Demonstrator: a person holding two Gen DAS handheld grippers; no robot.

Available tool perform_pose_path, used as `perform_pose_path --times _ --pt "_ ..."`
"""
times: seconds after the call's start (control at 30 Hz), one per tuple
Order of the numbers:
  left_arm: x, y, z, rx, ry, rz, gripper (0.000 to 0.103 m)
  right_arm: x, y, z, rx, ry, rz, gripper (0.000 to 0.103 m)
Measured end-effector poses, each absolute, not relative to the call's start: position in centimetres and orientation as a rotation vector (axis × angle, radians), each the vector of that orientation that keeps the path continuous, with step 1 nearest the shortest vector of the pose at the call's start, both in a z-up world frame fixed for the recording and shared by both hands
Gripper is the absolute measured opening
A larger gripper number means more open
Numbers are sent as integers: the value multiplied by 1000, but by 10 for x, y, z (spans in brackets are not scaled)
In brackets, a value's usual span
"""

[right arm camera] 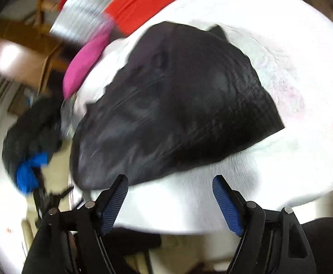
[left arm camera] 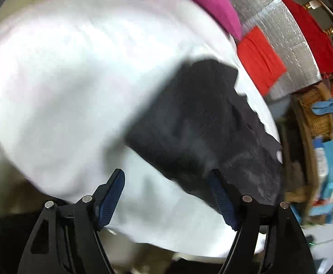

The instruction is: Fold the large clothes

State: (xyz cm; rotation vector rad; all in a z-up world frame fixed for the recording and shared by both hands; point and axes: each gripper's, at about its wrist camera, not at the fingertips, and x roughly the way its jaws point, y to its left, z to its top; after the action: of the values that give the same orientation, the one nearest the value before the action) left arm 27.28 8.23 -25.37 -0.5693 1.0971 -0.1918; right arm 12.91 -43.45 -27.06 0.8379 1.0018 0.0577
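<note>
A black garment point(left arm camera: 200, 123) lies folded on a white cloth-covered table point(left arm camera: 63, 68). In the left wrist view it sits right of centre, just ahead of my left gripper point(left arm camera: 167, 178). That gripper's jaws stand wide apart with nothing between them; its right fingertip point(left arm camera: 214, 178) is at the garment's near edge. In the right wrist view the black garment point(right arm camera: 178, 105) fills the middle of the white table point(right arm camera: 292, 57). My right gripper point(right arm camera: 171, 182) is open just below the garment's near edge, with only white cloth between its blue pads.
A pink cloth point(left arm camera: 212, 2) and red cloths point(left arm camera: 260, 59) lie at the table's far side on silver padding point(left arm camera: 287, 45). A dark and blue clothes pile point(right arm camera: 31, 141) lies left of the table. A wicker basket point(left arm camera: 315, 111) and clutter stand to the right.
</note>
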Motion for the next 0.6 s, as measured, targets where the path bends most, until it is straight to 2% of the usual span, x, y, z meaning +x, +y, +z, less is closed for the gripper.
perform_pose_path --times 0.07,0.13,0.3,0.6 --pt "270 95 -231 -532 1024 -147 77 125 -439 -249 783 973 104 79" --pt "277 100 -204 -503 934 -113 82 131 -446 -224 731 899 115 79" --pt "334 67 -169 -343 839 -91 85 188 -469 -187 592 719 31 80" --pt "439 2 -208 -291 974 -88 85 337 -510 -240 496 846 -213 80"
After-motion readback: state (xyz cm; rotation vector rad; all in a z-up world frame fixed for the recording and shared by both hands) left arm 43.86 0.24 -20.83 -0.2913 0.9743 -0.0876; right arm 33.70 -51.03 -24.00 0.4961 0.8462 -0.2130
